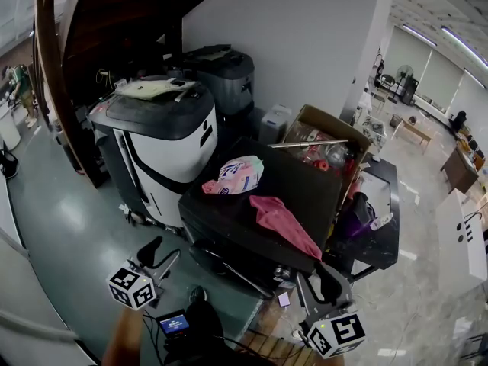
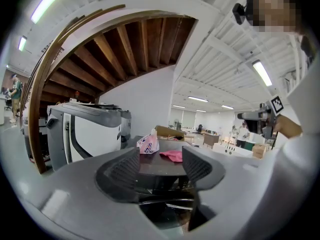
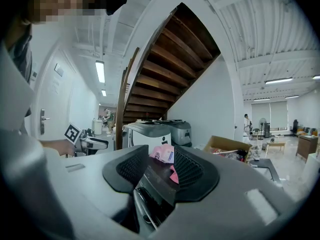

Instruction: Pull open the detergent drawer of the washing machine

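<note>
While both grippers hang short of the washer, the task looks to be at its first step, the approach, with the drawer not yet touched.

Nearest, at the bottom of the head view, the person holds one gripper in each hand, low and in front of the body. The left gripper (image 1: 162, 252) is at the lower left, angled up and forward toward the washer's front. Its jaws stand wide apart with nothing between them. A bare forearm (image 1: 122, 340) shows behind it. The right gripper (image 1: 315, 282) is at the lower right, near the washer's right front corner. Its jaws are also wide apart and empty. Its own view frames that corner in the gap, but nothing touches the jaws.

Just beyond is the washer (image 1: 305, 178), a dark, low box with a flat top. Its front face is in shadow, and the detergent drawer cannot be made out on it. It is probably along the upper front panel.

On the top lie a pink bag (image 1: 238, 174) and, nearer the front, a pink cloth (image 1: 282, 221).

Farther back stand a white machine (image 1: 164, 147) to the left and an open cardboard box (image 1: 324, 120) to the right.

The next move probably calls for finding the drawer's edge, closing one gripper on it, and pulling straight back toward the person.
</note>
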Motion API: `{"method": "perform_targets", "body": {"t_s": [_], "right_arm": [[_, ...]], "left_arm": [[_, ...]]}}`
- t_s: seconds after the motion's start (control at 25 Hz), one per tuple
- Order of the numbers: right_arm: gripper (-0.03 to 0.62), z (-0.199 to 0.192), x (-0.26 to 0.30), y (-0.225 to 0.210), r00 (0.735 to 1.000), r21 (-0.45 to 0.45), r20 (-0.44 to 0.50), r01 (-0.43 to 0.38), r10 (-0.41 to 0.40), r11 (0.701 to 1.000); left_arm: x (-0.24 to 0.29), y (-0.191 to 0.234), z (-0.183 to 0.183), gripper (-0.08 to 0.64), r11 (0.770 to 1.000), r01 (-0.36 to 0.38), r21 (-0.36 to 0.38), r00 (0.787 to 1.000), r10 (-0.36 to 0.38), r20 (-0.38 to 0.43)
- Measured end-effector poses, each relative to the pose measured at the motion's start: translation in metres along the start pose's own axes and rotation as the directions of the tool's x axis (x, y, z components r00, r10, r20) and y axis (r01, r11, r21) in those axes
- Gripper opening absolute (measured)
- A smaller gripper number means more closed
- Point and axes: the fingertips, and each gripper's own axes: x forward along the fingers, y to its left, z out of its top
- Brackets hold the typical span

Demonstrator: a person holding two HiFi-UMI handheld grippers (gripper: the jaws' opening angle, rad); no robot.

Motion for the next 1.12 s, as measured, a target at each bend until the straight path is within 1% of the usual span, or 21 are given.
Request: {"method": "perform_targets", "body": {"t_s": [0.32,0.76,1.12], "right_arm": [[0.14,-0.004,0.008,-0.003,1.0,-0.005,-0.016,0.006,-0.006,1.0],[0.14,-0.012,0.016,-0.009,0.999,-0.012,-0.043,0.017,-0.017,1.0],[0.14,-0.017,0.019,-0.013,0.997,-0.02,-0.069,0.032,-0.033,0.999]], "left_arm": [[0.02,0.018,-0.016,0.288,0.997,0.004,-0.075,1.0,-0.004,-0.005],[0.055,0.033,-0.044,0.288,0.991,0.027,-0.132,0.999,-0.032,-0.038],[0.077,0.048,-0.071,0.288,0.976,0.035,-0.216,0.997,-0.051,-0.066]]}}
